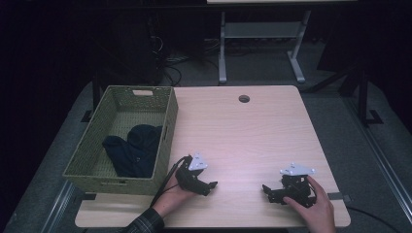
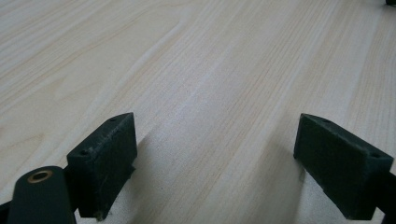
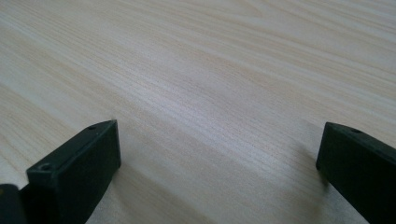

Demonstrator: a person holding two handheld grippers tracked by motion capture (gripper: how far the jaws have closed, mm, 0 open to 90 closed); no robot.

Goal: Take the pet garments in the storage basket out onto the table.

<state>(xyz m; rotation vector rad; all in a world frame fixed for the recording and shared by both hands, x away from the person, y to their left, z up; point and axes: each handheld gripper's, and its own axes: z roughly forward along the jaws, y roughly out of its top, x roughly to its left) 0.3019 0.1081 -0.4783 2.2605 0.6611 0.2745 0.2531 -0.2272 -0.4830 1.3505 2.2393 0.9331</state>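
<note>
1. Leftmost, at the desk's (image 1: 252, 131) left edge: green woven basket (image 1: 167, 127), dark blue cloth (image 1: 133, 150) bunched inside at its near end.
2. Just right of the basket's near corner: left gripper (image 1: 210, 186), held in a hand (image 1: 171, 196), jaws wide apart over bare wood.
3. Toward the near right corner: right gripper (image 1: 268, 191), gripped by the other hand (image 1: 315, 208), jaws likewise spread wide, nothing between.

Green woven basket (image 1: 165, 127), dark navy cloth (image 1: 133, 150), pale woodgrain table (image 1: 252, 131)
</note>
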